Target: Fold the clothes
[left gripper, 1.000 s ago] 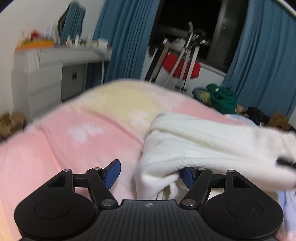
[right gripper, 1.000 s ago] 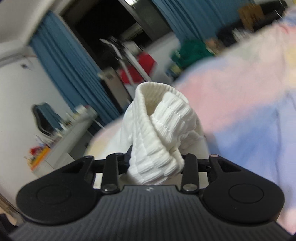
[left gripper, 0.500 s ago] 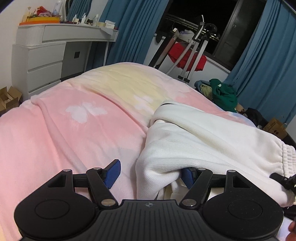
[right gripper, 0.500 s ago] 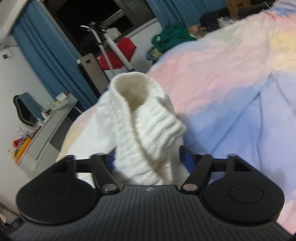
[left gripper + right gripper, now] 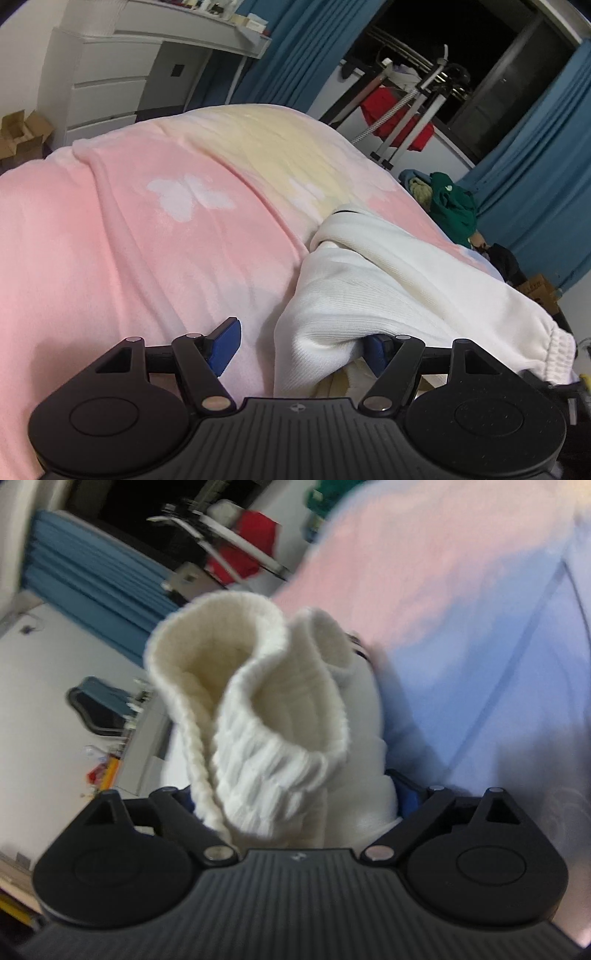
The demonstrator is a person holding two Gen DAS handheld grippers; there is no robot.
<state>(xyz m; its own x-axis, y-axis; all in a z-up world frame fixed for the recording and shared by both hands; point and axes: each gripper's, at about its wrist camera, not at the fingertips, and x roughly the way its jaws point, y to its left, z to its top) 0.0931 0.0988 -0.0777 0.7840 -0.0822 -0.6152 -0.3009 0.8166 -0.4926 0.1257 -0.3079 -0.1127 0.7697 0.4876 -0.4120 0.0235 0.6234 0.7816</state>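
Observation:
A white knit garment (image 5: 388,291) lies on the pink and yellow blanket (image 5: 155,236) of a bed. My left gripper (image 5: 301,347) is open low over the blanket, its left blue pad (image 5: 223,345) bare and its right pad (image 5: 376,352) tucked under a fold of the garment. In the blurred right wrist view, the garment's ribbed cuffs (image 5: 266,731) stand bunched between the spread fingers of my right gripper (image 5: 295,797), which is open. The cloth hides most of both pads there.
A white chest of drawers (image 5: 107,88) and desk stand at the far left, with blue curtains (image 5: 535,177) behind. A metal drying rack with a red cloth (image 5: 395,118) stands past the bed. A green clothes pile (image 5: 450,206) and cardboard boxes (image 5: 539,291) lie to the right.
My right gripper's fingers have spread apart, letting go of the ribbed cuff, and that view has swung. The left gripper has tilted and dropped a little, staying open under the fold.

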